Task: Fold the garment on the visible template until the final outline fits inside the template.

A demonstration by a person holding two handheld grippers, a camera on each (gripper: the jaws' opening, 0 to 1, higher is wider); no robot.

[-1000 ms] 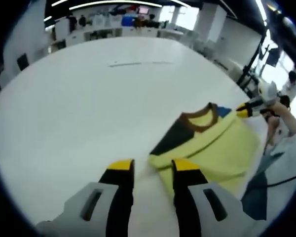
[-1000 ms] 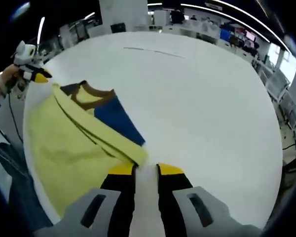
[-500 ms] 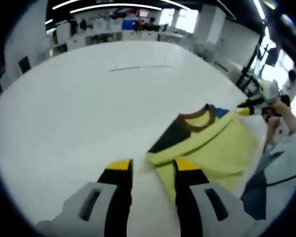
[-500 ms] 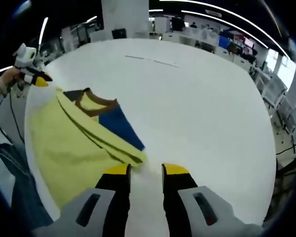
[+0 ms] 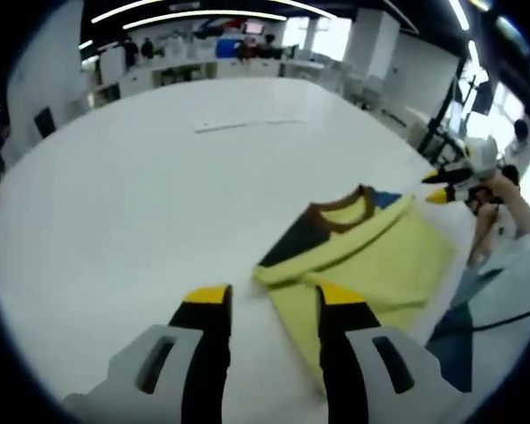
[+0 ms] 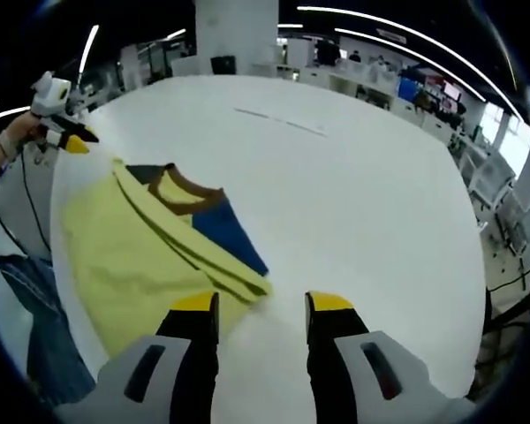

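The yellow T-shirt [image 5: 371, 265] with brown collar and dark blue panels lies partly folded, 2 sleeves drawn in, near the edge of the white table [image 5: 141, 194]. The left gripper [image 5: 269, 299] hovers just beside its folded corner, jaws apart and empty. The right gripper [image 6: 261, 305] hovers at the opposite corner, jaws likewise spread and empty.

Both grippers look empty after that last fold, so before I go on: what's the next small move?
Probably bring the left gripper back to the folded sleeve edge of the yellow garment and grip it for another fold. Both it and the right gripper are open and off the cloth, and the garment lies flat on the white table, only partly folded, brown collar exposed.
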